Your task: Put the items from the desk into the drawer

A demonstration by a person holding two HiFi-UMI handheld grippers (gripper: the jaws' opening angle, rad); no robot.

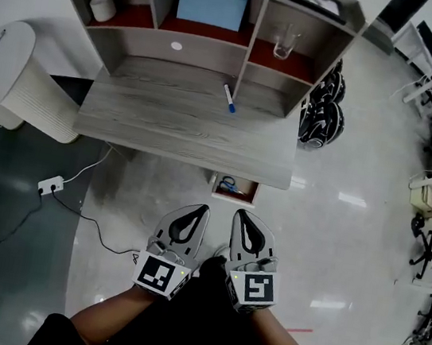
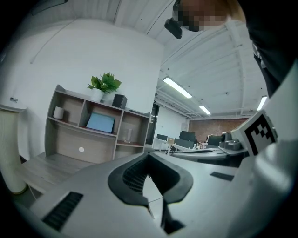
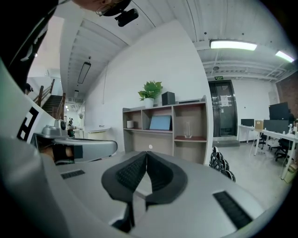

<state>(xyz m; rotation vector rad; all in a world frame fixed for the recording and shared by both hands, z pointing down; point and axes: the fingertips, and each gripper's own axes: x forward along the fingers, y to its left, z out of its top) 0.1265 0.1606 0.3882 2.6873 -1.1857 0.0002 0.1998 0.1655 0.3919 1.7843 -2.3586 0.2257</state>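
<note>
I haven't begun: left gripper point(image 1: 200, 209) and right gripper point(image 1: 240, 214) fingers pressed together, empty; next I'd reach for the pen point(image 1: 229, 98) on the tabletop point(image 1: 167, 124).

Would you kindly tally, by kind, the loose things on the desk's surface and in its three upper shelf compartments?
Marker: 1
Clear glass: 1
White cylinder: 1
Blue panel: 1
Total: 4
</note>
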